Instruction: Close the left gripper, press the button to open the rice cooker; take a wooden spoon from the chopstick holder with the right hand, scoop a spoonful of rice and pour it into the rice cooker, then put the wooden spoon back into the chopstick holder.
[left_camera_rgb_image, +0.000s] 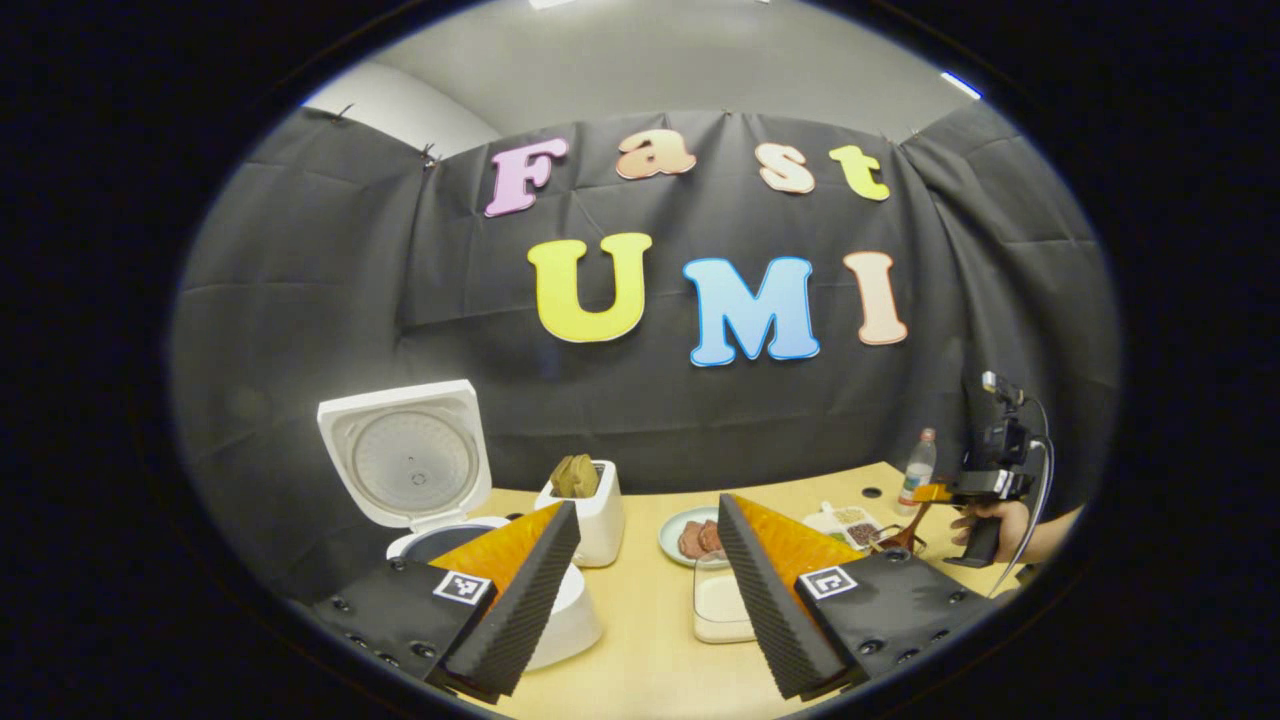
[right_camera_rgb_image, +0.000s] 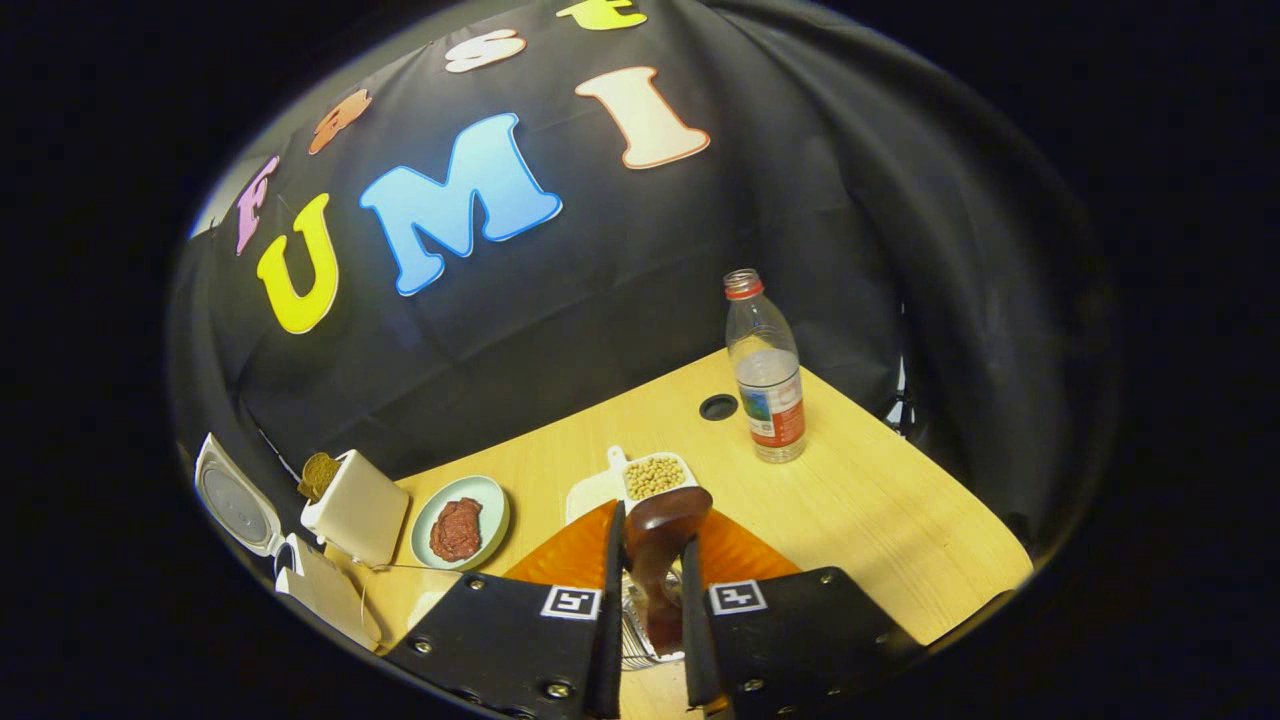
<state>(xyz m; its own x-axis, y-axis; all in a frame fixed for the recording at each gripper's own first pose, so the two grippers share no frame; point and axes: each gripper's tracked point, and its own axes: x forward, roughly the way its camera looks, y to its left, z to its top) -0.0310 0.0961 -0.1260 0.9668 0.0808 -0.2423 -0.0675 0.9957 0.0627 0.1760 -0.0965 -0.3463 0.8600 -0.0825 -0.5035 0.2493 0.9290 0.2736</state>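
Left gripper: jaws wide apart, nothing between them. Rice cooker at ten o'clock from it, lid raised upright, partly hidden behind the near finger. White holder with brown contents just beside the cooker, at eleven. Plate of reddish food at twelve, clear container just below it.

Right gripper: fingers pinched on the wooden spoon, bowl end poking up between them. Dish of beans at twelve, water bottle at one, well apart. A wire basket just beneath the spoon, mostly hidden.

Light wooden table; black cloth wall behind.
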